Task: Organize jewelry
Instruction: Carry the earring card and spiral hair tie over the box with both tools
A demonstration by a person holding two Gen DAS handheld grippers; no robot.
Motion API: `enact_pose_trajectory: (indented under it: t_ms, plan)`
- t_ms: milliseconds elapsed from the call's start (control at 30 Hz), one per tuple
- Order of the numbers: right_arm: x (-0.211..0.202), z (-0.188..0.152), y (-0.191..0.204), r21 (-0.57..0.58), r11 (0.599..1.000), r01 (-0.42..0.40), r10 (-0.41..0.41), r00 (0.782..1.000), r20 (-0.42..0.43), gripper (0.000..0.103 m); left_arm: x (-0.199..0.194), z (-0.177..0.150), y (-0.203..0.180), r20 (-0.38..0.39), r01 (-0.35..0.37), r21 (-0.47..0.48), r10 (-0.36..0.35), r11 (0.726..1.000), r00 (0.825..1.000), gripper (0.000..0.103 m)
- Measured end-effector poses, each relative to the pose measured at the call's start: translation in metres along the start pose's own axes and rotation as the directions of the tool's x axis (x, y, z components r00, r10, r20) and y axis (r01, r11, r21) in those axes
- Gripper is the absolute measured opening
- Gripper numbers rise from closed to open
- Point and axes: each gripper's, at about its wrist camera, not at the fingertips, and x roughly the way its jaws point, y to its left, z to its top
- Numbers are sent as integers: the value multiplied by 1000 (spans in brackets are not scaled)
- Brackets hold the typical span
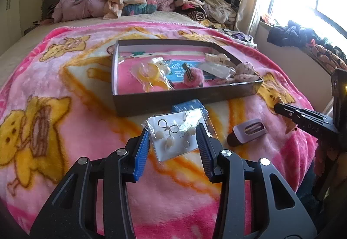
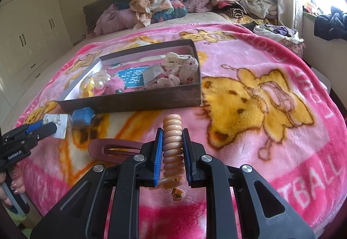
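While both of my grippers worked over the bed, the left gripper (image 1: 173, 137) stood with its jaws spread on either side of the earring card (image 1: 173, 139), a bagged white card bearing pearl-drop earrings; whether the pads pressed its edges I could not tell. That card hung or lay just before the near wall of the open box (image 1: 173, 100), over a small blue packet (image 1: 188, 106) on the pink blanket (image 1: 76, 130). My right gripper (image 2: 172, 148) had its jaws closed on a tan spiral hair tie (image 2: 172, 141), which stood upright between the blue pads with its lower coils trailing toward the camera. Beside it, on the blanket, lay a flat mauve hair clip (image 2: 115, 149), not yet taken up. Inside the box were yellow rings, a pink pompom, a blue card and pale claw clips, loosely mixed. I judged the step in hand to be the carrying of loose pieces to the box, with several already stowed. By that reading, the next move called for lifting the spiral tie over the near wall and opening the jaws above a bare patch, then the same for the card.
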Motion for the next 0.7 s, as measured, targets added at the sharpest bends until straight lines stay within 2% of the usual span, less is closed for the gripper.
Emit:
enact_pose_trajectory:
  t_ms: [700]
  plan:
    - [-5, 19, 19, -40, 999, -27, 28, 999, 30, 17, -7, 30, 12, 87, -1, -31, 4, 1000, 996, 33]
